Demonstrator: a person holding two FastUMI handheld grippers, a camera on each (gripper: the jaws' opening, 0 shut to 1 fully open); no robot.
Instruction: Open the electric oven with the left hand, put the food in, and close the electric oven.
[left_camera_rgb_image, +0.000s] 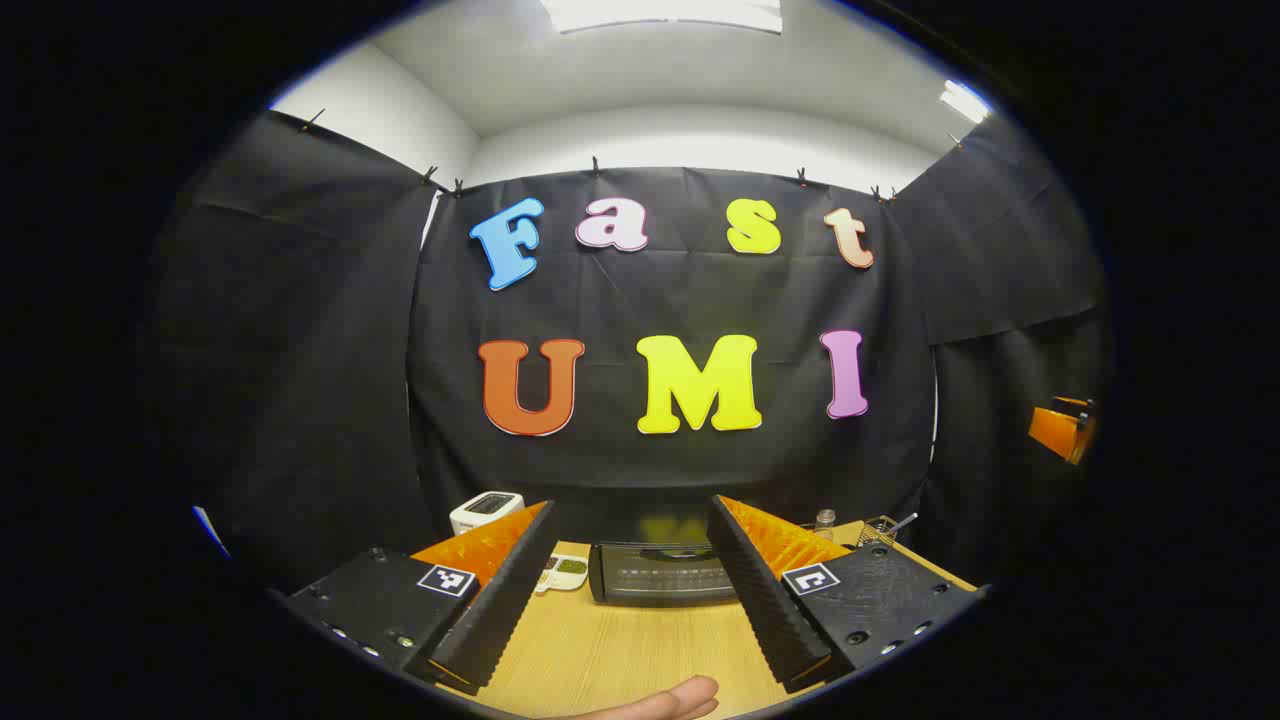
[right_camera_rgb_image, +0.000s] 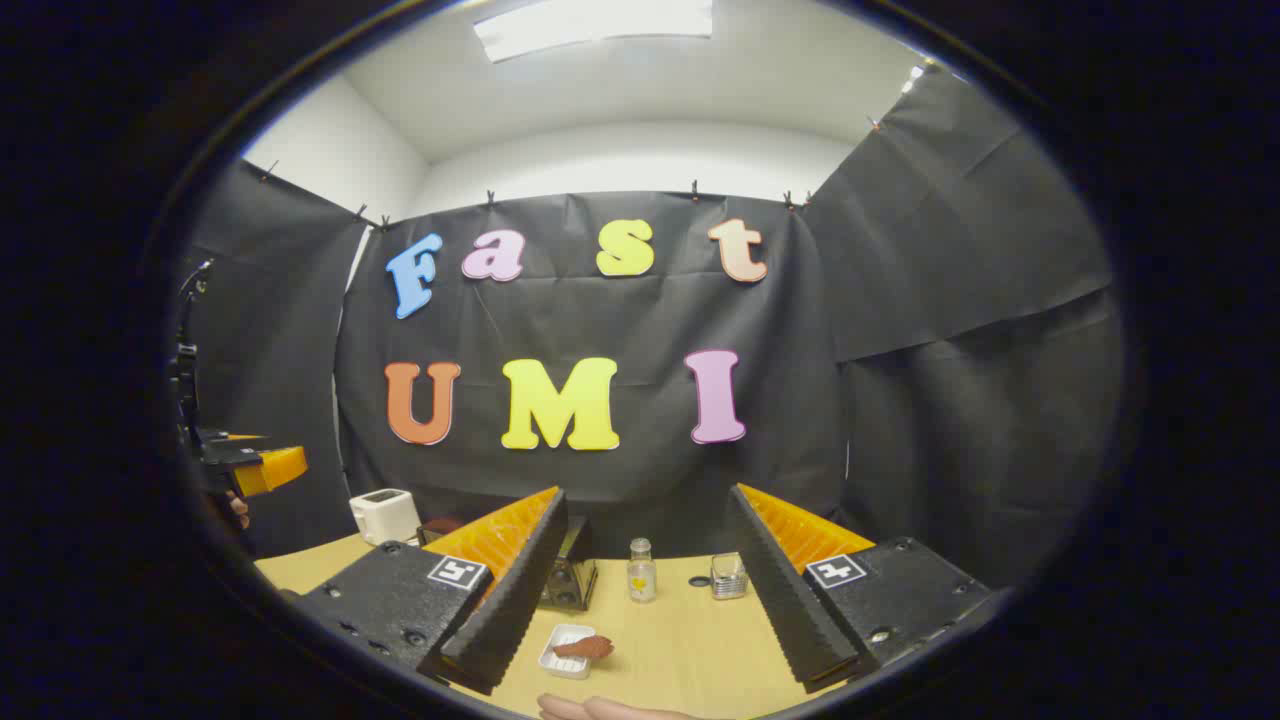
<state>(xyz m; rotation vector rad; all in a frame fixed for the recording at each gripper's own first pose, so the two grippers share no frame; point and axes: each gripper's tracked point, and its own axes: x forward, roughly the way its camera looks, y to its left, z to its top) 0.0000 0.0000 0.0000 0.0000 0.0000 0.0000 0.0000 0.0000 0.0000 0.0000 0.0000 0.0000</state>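
Before us, the boxy black electric oven (left_camera_rgb_image: 660, 572) lying crosswise on our wood-grain table (left_camera_rgb_image: 620, 650), brown food (right_camera_rgb_image: 583, 647) in a white tray (right_camera_rgb_image: 562, 655), our left gripper (left_camera_rgb_image: 630, 590) and right gripper (right_camera_rgb_image: 650, 590) both gaping, ridged fingers (left_camera_rgb_image: 760, 590) empty.

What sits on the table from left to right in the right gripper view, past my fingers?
White toaster → small white tray with the brown food → glass bottle → small wire basket. The dark oven is partly hidden behind the right gripper's left finger, so I leave it unplaced.

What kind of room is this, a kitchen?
Likely a staged booth, not a real kitchen: black cloth walls surround a wooden table holding an electric oven, a toaster and food.
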